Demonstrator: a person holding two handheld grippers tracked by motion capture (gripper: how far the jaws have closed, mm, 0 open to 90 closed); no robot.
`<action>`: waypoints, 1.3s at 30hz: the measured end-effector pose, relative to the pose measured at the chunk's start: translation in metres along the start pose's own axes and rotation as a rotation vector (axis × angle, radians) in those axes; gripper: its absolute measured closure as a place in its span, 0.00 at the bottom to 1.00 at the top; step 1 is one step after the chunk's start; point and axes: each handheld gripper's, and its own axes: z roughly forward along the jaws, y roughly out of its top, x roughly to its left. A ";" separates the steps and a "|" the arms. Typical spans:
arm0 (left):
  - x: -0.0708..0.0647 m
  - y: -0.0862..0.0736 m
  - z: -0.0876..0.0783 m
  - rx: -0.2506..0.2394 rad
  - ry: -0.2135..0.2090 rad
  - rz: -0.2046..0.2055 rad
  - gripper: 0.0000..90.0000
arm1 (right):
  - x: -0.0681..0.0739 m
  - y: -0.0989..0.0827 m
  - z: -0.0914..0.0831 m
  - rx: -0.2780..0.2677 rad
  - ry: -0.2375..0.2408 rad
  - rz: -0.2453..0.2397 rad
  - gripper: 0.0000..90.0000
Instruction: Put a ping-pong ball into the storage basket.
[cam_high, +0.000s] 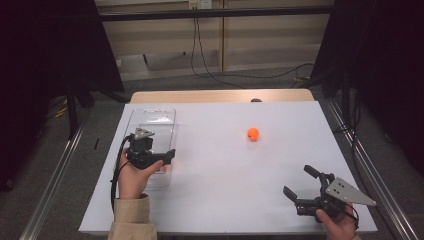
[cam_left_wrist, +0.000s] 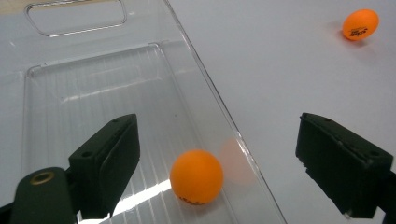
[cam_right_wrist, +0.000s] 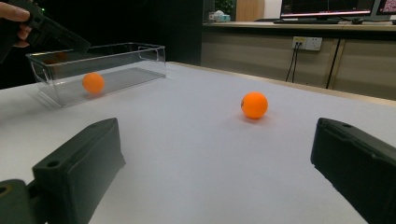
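On the white desk (cam_high: 215, 170), two orange table-tennis balls are seen: one rests inside the clear plastic bin (cam_high: 150, 125) at the left, seen in the left gripper view (cam_left_wrist: 196, 177) close to the bin's long side wall, and the other lies loose in the open middle of the desk (cam_high: 253, 133), well apart from both grippers.

The left gripper (cam_high: 165, 161) is held over the near end of the bin with its fingers (cam_left_wrist: 105, 158) spread and nothing pinched; the ball below lies free on the bin floor. The right gripper (cam_high: 300, 182) is held low at the near right corner of the desk, fingers (cam_right_wrist: 77, 172) likewise spread wide and empty, pointed toward the loose ball (cam_right_wrist: 254, 104).

The loose ball is judged to be very light, hollow, stiff yet thin-shelled, and smooth, so it would be sent rolling by the slightest nudge and could be squeezed out of an off-centre pinch. It is best taken across its widest part, with the fingers brought down on either side and closed gently.

Nothing stands between the right gripper and that ball. The bin's upright walls and thin rim are to be cleared on delivery, and the left gripper over the bin may crowd that space. The light bin itself could be shifted if it is bumped.
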 end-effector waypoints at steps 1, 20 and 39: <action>-0.001 0.000 0.000 0.003 -0.005 0.001 0.15 | 0.000 0.000 0.000 0.000 0.000 0.000 0.02; -0.011 0.003 0.005 -0.001 -0.040 0.024 0.15 | 0.000 0.000 0.000 0.000 0.003 0.001 0.02; -0.020 0.006 0.008 -0.013 -0.080 0.029 0.14 | 0.001 0.000 0.000 0.002 0.005 0.003 0.02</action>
